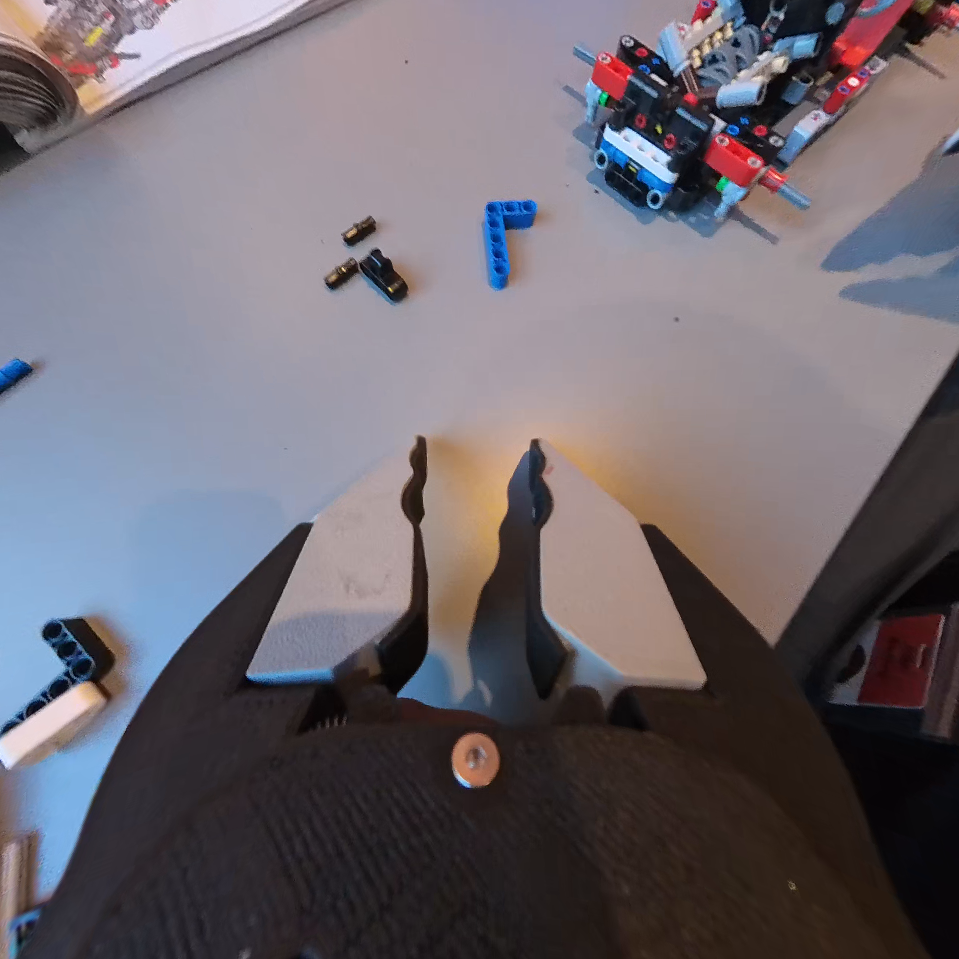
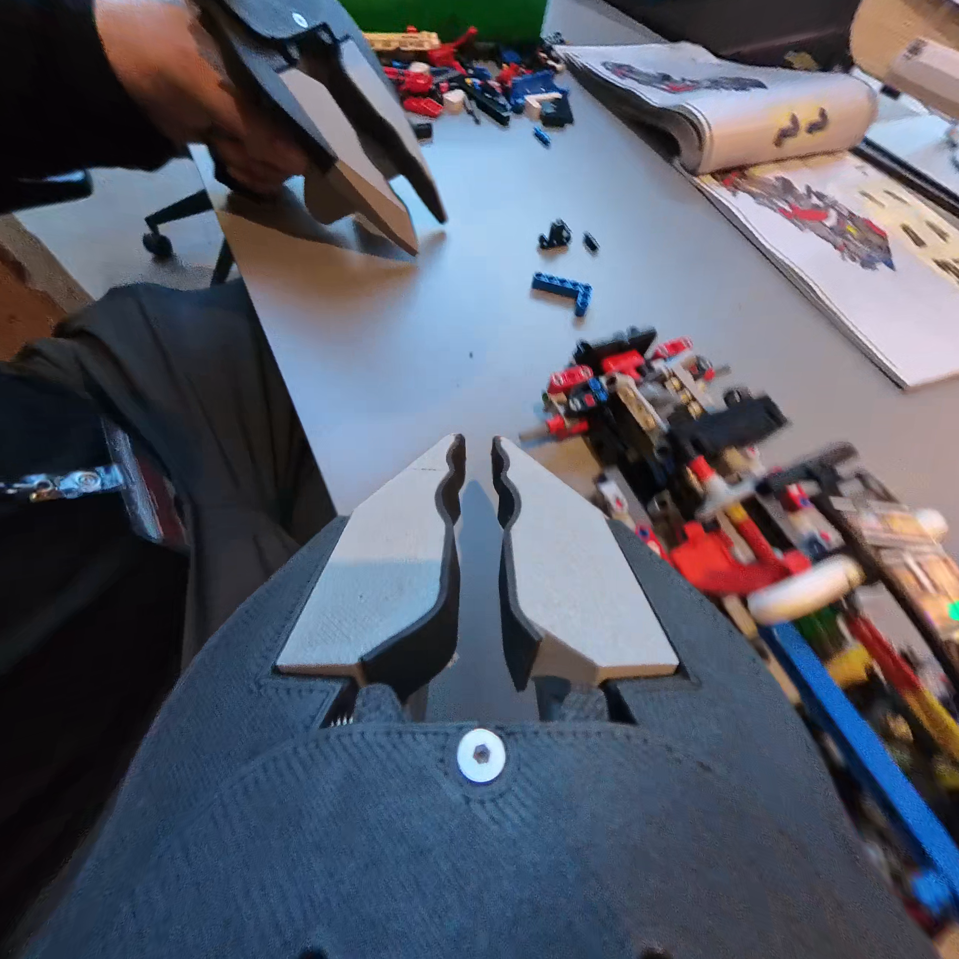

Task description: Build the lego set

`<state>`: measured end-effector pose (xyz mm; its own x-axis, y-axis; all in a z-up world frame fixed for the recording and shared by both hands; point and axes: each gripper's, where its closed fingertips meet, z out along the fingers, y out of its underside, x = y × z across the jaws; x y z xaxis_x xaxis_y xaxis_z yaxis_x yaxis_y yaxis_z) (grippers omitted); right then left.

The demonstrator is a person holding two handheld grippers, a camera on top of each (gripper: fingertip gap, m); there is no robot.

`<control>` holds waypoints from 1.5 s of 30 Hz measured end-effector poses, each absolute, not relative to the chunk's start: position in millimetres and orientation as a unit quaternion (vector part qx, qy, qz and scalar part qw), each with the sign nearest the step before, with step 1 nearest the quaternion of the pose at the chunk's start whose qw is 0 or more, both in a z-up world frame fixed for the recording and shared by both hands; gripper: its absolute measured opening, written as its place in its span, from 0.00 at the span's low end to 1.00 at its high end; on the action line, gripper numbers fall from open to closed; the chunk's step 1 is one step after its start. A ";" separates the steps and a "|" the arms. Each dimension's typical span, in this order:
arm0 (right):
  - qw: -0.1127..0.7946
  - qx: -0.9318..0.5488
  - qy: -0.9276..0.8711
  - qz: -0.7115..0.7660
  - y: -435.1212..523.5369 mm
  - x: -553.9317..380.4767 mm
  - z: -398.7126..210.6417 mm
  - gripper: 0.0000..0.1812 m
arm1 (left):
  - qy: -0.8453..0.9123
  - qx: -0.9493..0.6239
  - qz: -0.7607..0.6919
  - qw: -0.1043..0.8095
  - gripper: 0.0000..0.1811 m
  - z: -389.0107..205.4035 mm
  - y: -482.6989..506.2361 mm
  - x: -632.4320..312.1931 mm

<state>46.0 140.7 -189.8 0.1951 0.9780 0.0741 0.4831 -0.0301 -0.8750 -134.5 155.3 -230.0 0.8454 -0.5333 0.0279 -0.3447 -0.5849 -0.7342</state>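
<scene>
A partly built lego model (image 1: 695, 119) in black, red, grey and blue stands at the far right of the grey table. A blue L-shaped beam (image 1: 499, 236) lies left of it. Farther left lie two black pins (image 1: 359, 230) and a black connector (image 1: 384, 276). My left gripper (image 1: 477, 445) is open and empty, hovering short of these parts. My right gripper (image 2: 477, 443) has its jaws a narrow gap apart and holds nothing, just left of the blurred model (image 2: 700, 441). The right wrist view also shows the beam (image 2: 565, 291), the connector (image 2: 555, 236) and the hand-held left gripper (image 2: 428, 234).
An open instruction book (image 2: 830, 249) lies at the table's far side and also shows in the left wrist view (image 1: 171, 36). A pile of loose parts (image 2: 482, 88) is beyond it. A black L beam (image 1: 70, 656) and a white piece (image 1: 49, 724) lie at lower left. The table edge (image 2: 280, 363) runs close by. Spacing between my two grippers at the tips: around 20 cm.
</scene>
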 end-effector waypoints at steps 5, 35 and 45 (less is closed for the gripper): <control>0.362 -0.688 -0.581 0.241 159.2 30.7 -222.3 0.01 | 0.251 -0.883 -0.124 0.376 0.20 -232.3 164.2 -137.0; 0.401 -0.772 -0.466 0.160 258.6 119.6 -226.9 0.00 | 0.189 -0.844 -0.308 0.397 0.12 -204.3 160.2 -133.8; 0.446 -0.642 -0.499 0.374 189.1 19.2 -171.5 0.00 | 0.232 -0.870 -0.211 0.380 0.14 -222.6 182.5 -120.0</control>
<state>19.2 189.1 -171.5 0.2220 0.9744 -0.0352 0.3079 -0.1044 -0.9457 -120.0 182.5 -222.6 0.8036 -0.5638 0.1903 -0.2441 -0.6040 -0.7587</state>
